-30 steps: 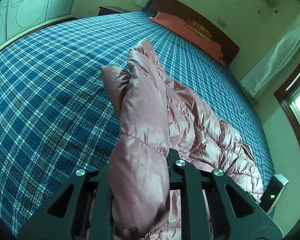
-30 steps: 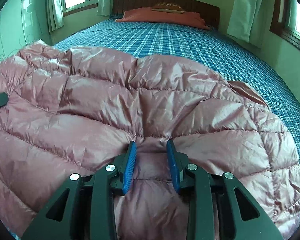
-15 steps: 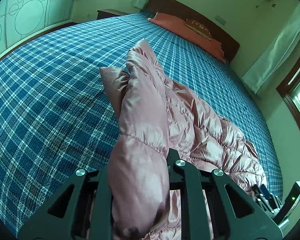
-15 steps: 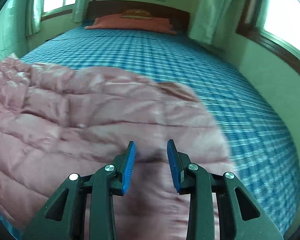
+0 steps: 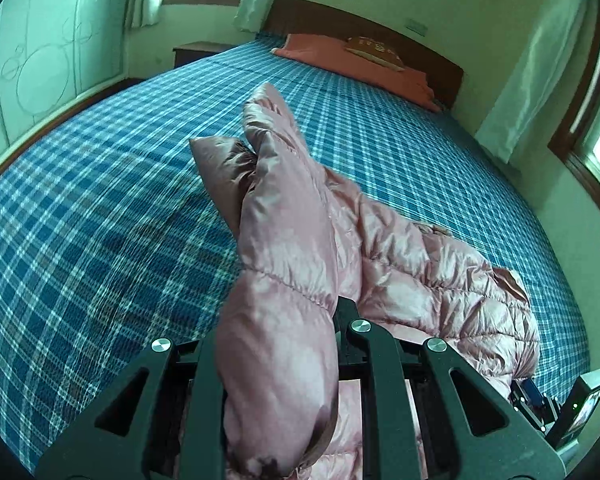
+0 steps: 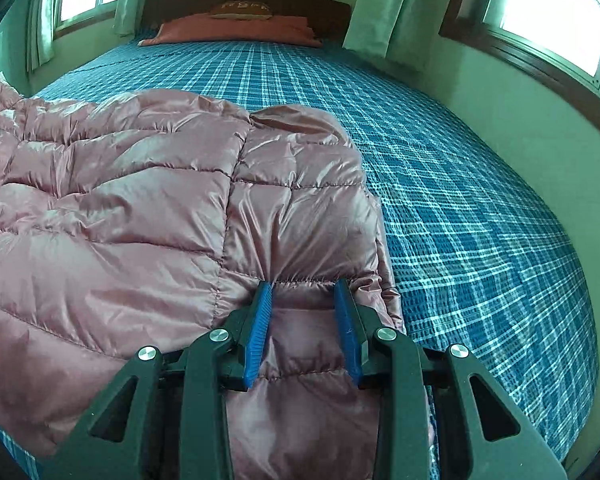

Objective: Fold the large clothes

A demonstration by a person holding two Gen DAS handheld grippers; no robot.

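Note:
A pink quilted down jacket lies spread on the bed. My left gripper is shut on a puffy fold of the jacket, a sleeve or edge that rises over the fingers and hides the tips. My right gripper is open, its blue pads resting on the jacket's right-hand edge, with fabric between them but not pinched. The right gripper also shows at the lower right of the left wrist view.
The bed has a blue plaid sheet and an orange pillow at a dark wooden headboard. Curtained windows line the walls. A nightstand stands at the far left. The bed edge drops off at the right.
My right gripper has moved right along the jacket to its right-hand edge and still stands open. My left gripper keeps its hold and has tilted up slightly.

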